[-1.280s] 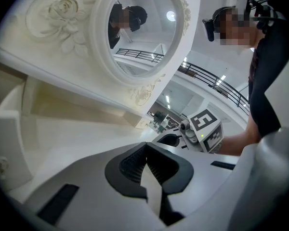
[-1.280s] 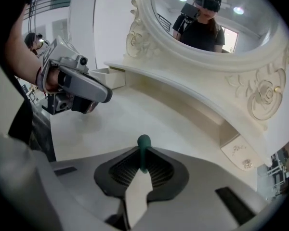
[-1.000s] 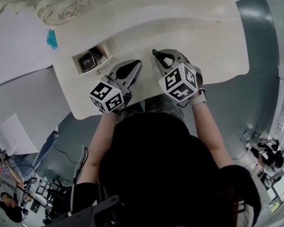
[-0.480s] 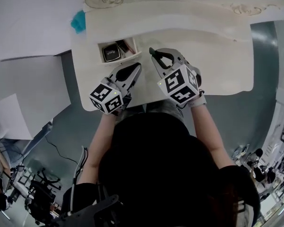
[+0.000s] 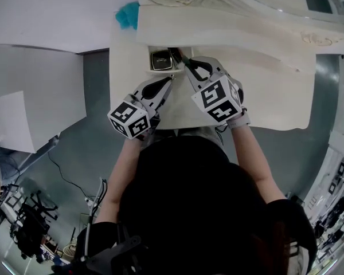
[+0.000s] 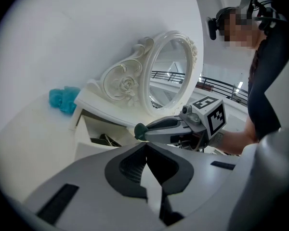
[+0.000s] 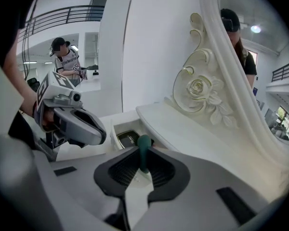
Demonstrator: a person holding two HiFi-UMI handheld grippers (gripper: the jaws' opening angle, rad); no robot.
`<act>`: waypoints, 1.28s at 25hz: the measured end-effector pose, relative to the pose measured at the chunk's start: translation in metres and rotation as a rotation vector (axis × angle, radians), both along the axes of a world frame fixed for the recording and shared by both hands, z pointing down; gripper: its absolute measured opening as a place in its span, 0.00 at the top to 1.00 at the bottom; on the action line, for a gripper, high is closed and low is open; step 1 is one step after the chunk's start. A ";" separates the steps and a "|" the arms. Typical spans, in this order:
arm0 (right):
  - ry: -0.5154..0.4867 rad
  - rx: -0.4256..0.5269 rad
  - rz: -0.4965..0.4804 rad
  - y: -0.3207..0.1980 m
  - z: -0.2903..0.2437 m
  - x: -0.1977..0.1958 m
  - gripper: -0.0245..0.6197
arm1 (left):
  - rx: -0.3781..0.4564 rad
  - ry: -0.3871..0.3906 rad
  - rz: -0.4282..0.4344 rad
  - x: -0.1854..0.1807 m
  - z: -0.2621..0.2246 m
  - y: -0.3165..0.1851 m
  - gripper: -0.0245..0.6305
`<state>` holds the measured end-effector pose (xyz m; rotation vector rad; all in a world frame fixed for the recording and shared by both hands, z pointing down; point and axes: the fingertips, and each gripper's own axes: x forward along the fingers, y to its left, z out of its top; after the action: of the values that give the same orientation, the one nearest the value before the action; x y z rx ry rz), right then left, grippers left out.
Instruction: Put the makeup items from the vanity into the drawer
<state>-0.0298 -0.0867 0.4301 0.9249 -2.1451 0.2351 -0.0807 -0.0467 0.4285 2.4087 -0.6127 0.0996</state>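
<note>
Right gripper [image 7: 143,149] grasps a slim dark green makeup stick [image 7: 144,155] at the open drawer [image 7: 115,132] near the surface's [image 5: 264,96] back left corner; left gripper [image 6: 145,147] clenched empty alongside

Grey left hand-held gripper [image 5: 169,79], right hand-held gripper [image 5: 186,63], black-and-white marker cubes [image 5: 129,119], black top [image 5: 183,199].

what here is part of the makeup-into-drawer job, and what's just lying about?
Job:
- slim dark green makeup stick, gripped in the right claw
- open white drawer
- black square compact in that drawer
- cream vanity top
- left claw, shut, empty

Lying about:
- teal lumpy object
- ornate white oval mirror
- person in the background
</note>
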 end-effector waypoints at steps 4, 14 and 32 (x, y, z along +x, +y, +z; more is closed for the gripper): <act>0.004 -0.052 0.041 -0.009 0.011 -0.012 0.87 | -0.001 -0.002 -0.038 -0.024 0.001 -0.004 0.94; 0.053 -0.128 0.097 -0.024 0.029 -0.024 0.77 | -0.019 0.000 -0.088 -0.067 0.008 -0.012 0.94; -0.134 -0.124 0.106 -0.018 0.006 -0.029 0.74 | -0.019 0.008 -0.049 -0.058 0.008 -0.006 0.94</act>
<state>-0.0590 -0.1043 0.4358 0.9754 -2.1778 0.4902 -0.1390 -0.0531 0.4364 2.3735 -0.6633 0.0745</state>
